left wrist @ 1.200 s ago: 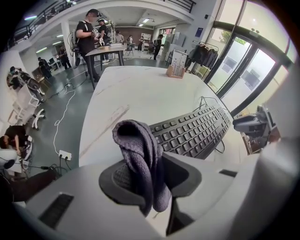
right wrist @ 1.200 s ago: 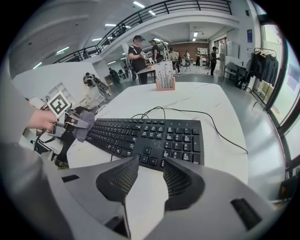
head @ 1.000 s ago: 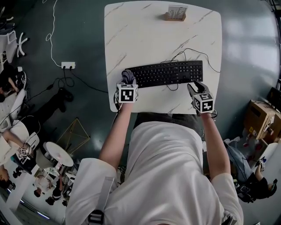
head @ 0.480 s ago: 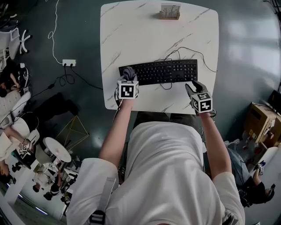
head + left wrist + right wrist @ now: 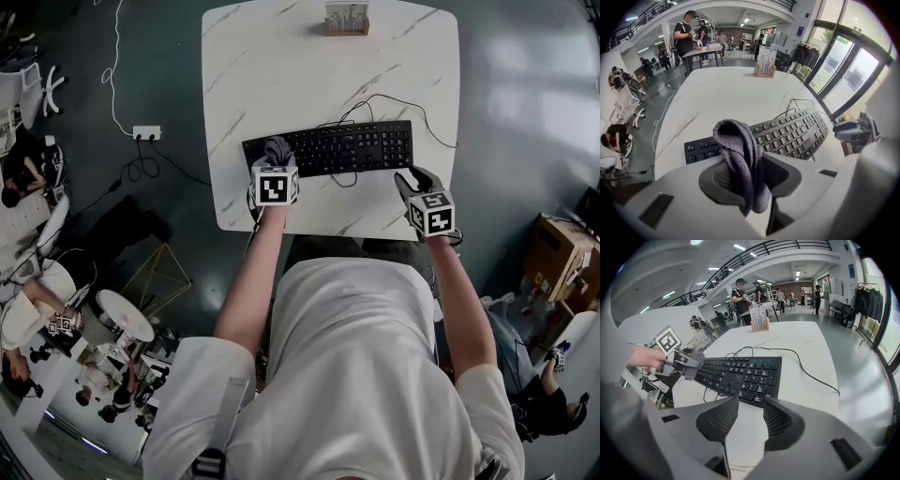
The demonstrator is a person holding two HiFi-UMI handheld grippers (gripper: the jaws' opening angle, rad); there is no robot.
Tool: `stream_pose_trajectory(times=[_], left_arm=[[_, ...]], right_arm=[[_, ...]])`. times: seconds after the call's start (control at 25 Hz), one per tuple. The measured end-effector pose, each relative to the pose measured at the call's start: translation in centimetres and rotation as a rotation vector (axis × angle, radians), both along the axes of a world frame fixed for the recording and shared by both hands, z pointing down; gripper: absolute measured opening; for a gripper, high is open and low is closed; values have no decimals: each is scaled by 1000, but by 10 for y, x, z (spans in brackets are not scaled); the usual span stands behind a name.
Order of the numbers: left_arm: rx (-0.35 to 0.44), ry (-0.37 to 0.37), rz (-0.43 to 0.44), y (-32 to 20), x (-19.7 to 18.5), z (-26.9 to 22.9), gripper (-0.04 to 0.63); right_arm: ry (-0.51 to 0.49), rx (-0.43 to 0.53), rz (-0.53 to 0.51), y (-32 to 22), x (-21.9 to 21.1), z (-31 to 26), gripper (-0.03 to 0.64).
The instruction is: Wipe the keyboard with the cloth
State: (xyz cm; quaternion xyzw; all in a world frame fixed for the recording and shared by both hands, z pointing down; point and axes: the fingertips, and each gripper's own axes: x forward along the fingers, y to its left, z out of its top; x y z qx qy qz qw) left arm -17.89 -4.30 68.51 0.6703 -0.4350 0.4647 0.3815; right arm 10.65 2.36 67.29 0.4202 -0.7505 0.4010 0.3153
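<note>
- My left claw (image 5: 746,180) squeezes a dark grey fuzzy cloth (image 5: 738,154).
- In the head view's middle, the cloth is at the left end of the flat black keyboard (image 5: 352,147).
- My right claw (image 5: 744,417) is open and holds nothing, just below the keyboard's right end.

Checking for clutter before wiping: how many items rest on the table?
2: the keyboard near the front edge of the table and a wooden holder at its far edge. The cloth is held in the left gripper.
</note>
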Motion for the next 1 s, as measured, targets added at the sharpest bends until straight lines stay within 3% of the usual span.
stream_pose_trajectory(times=[1.0], left_arm=[[-29,70,156,4,108,-5,126]], right_arm=[[-34,19,31,1,27,0,161]])
